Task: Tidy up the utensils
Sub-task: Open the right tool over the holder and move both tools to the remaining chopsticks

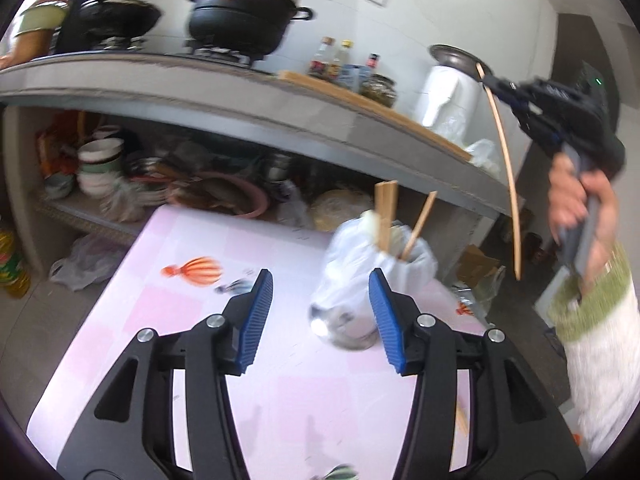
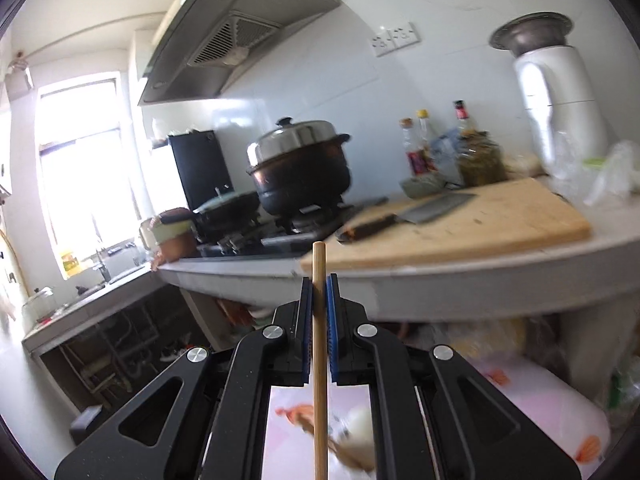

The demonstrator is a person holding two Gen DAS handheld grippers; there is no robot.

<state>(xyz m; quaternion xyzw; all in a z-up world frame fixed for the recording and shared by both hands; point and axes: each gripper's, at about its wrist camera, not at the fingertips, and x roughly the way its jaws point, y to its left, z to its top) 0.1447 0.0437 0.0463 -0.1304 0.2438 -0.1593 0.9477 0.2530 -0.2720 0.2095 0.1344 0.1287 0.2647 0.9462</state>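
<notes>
Carrying chopstick (image 2: pixel 319 320) pinched in right gripper (image 2: pixel 319 292), upper right of left view. Left gripper (image 1: pixel 321 294) fingers apart, empty, near holder (image 1: pixel 370 276) at frame centre. Next: lower chopstick into holder.

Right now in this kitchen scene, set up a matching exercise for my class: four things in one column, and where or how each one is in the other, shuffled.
Things:
1. single chopstick
2. cleaver
3. lidded black pot
4. left gripper

Place or state:
A. on the stove burner
B. open, with nothing between the pads
C. lying on the wooden cutting board
D. clamped in the right gripper

Pairs: 1-D, 2-C, 3-A, 4-B
</notes>
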